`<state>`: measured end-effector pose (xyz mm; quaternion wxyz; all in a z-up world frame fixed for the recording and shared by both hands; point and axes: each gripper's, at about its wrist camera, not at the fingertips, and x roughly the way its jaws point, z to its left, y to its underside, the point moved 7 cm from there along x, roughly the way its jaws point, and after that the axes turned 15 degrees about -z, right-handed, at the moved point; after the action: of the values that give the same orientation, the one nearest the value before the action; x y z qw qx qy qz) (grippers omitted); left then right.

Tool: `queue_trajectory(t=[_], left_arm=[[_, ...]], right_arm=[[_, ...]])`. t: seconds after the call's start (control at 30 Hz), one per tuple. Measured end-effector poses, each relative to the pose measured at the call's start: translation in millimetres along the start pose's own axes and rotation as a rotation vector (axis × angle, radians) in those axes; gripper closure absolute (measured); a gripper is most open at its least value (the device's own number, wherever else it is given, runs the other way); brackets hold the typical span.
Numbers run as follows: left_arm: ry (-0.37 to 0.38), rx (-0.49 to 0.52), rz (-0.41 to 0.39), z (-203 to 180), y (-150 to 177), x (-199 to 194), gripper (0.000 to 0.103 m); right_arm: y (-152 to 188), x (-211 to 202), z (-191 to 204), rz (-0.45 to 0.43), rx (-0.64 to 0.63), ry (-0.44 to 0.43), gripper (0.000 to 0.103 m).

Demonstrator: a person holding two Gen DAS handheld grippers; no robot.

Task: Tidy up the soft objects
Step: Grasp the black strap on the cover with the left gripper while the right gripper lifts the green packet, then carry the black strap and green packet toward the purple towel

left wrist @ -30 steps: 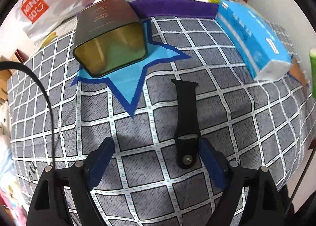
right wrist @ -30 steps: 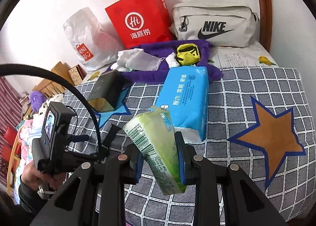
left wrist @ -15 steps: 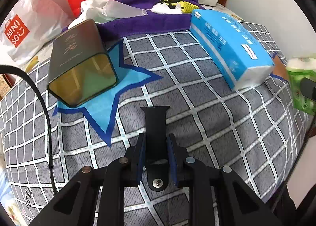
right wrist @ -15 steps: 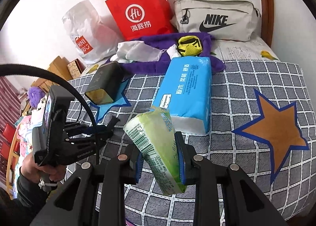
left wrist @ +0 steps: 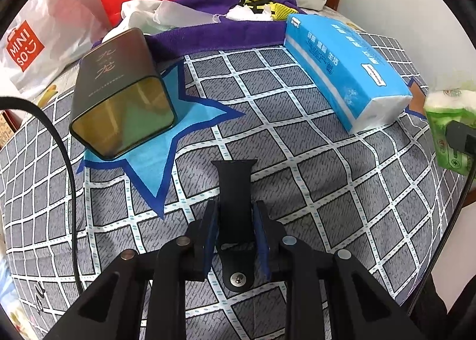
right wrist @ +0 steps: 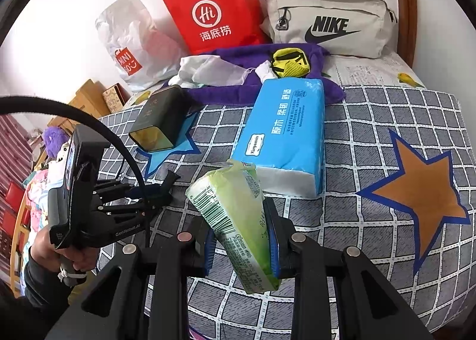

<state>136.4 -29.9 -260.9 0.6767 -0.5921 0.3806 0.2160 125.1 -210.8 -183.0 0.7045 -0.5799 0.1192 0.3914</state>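
Watch strap, black and flexible, lies lengthwise between the fingers of the left gripper, which are closed narrow against its sides just above the checked bedspread. Step in hand, by judgement: grasp complete, carry pending. Green tissue pack is clamped tilted in the right gripper, clear of the bed. Beside it rests the blue tissue pack; the dark tin sits on the blue star patch. Next move likely calls for lifting the strap without letting it droop free, then choosing a destination; none is evident.
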Motion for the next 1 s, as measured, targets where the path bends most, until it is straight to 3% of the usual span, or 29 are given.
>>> queue_trajectory(t=[0.43,1.0], left_arm=[[0.024,-0.067,-0.047,20.2,-1.1,-32.9,0.083],[-0.007,-0.188,-0.165,87.8,-47.8,-74.0,0.083]], right_arm=[[-7.8,-14.0,4.2,-0.035,-0.033,-0.001,0.075],[-23.4,-11.2,-32.6,-0.026,0.019,0.025,0.075]])
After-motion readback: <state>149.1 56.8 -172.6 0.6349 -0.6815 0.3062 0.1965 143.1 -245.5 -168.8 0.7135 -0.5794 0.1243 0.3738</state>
